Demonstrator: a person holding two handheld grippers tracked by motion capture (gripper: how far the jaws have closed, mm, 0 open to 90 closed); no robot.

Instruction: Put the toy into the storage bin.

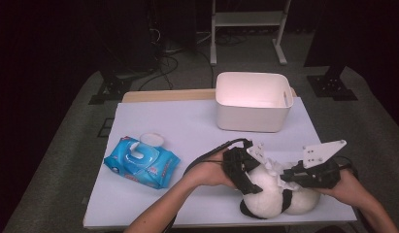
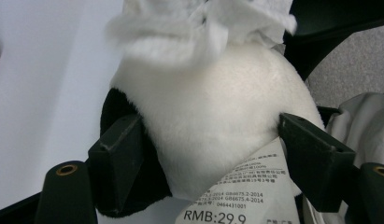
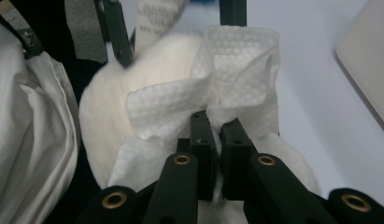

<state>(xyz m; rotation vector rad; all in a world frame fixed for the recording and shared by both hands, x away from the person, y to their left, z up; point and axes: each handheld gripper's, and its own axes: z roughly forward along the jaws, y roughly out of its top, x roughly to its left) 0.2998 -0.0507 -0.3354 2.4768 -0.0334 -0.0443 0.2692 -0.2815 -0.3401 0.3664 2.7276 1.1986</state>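
A white and black plush toy (image 1: 267, 196) lies near the table's front right edge. My left gripper (image 1: 246, 180) holds it from the left; in the left gripper view its jaws (image 2: 210, 128) press on both sides of the white body (image 2: 213, 88), above a printed paper tag (image 2: 245, 193). My right gripper (image 1: 288, 177) comes in from the right and is shut on a crumpled white wet wipe (image 1: 274, 168). Seen in the right gripper view, the wipe (image 3: 236, 65) is pinched between the jaws (image 3: 215, 122) and lies against the plush (image 3: 147, 70). The same wipe (image 2: 203, 23) rests on the toy's top.
A blue pack of wet wipes (image 1: 141, 162) with its round lid flipped open (image 1: 152, 138) lies at the left of the white table (image 1: 187, 121). An empty white bin (image 1: 253, 102) stands at the back right. White fabric (image 3: 31, 130) hangs close beside the plush.
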